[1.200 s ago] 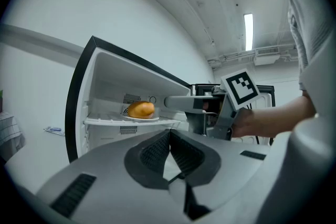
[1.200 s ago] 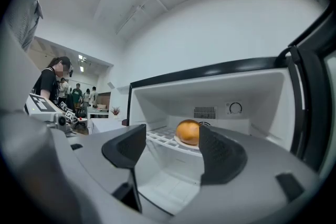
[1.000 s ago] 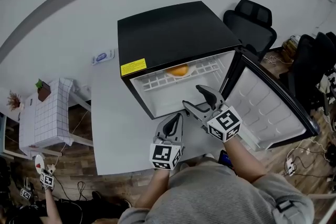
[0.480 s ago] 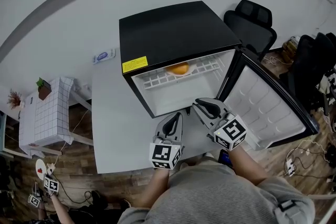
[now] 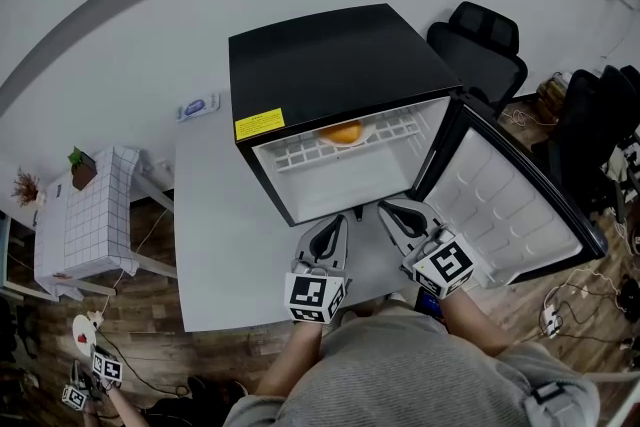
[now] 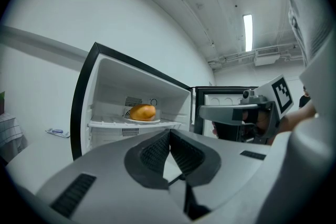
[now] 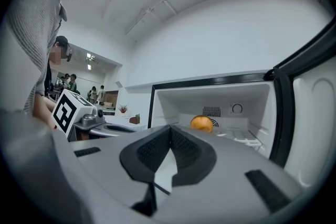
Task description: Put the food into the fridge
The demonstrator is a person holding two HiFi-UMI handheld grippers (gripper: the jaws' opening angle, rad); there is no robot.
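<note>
Glossy black fridge [image 5: 330,55], seemingly matt grey table [image 5: 215,235]

Left gripper [image 6: 169,136] being held level, jaws being pressed together, nothing between. Food [image 6: 142,112] being borne on plate [image 6: 143,120], on open fridge [image 6: 113,84] shelf.

**Grey table** [image 5: 215,245]: black mini fridge [image 5: 330,65] stood on far right part, door swung open. Small blue-and-white flat item [image 5: 196,108] laid just left of fridge, apart from it.

**White wire shelf** [image 5: 300,155], inside fridge: white plate [image 6: 143,120] set toward back, orange-brown bun [image 5: 340,132] carried on plate.

**Side table with checked cloth** [image 5: 95,215], left of grey table: small potted plant [image 5: 82,170] placed at far corner.

**Wooden floor** [image 5: 150,335]: black office chair [image 5: 480,45] stood beyond fridge.
</note>
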